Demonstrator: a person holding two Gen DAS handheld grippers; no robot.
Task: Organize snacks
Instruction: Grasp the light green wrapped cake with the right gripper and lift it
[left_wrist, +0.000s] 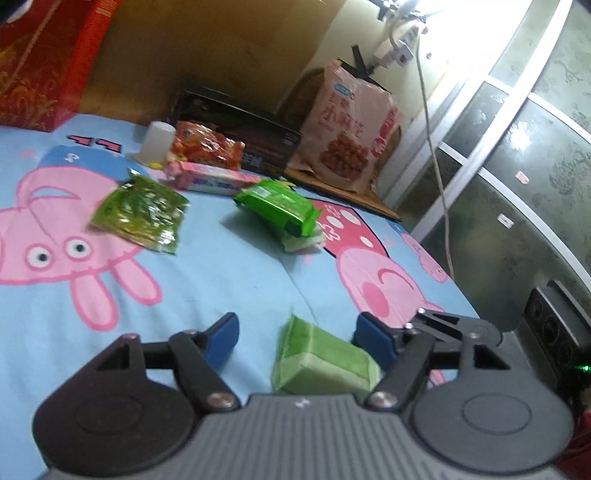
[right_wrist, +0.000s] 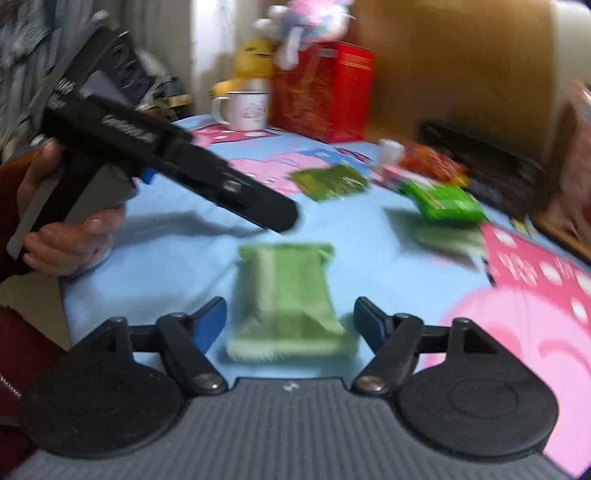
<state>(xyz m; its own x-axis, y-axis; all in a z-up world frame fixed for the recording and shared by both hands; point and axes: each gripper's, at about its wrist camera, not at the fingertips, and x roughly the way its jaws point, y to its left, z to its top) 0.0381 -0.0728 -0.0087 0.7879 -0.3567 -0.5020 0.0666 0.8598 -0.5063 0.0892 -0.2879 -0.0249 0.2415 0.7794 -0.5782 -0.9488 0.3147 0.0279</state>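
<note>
Snacks blur in our right view — pale green packet (right_wrist: 286, 295) lies between our spread right hand-held gripper (right_wrist: 290, 321); left hand-held gripper (left_wrist: 295, 332) spread too.

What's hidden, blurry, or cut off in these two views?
- Pale green packet: near end hidden behind the left gripper body, left wrist view.
- Print on the same packet: motion blur, right wrist view.
- Red box: cut by the frame edge, left wrist view.
- Pale packet: mostly under the bright green pack.
</note>
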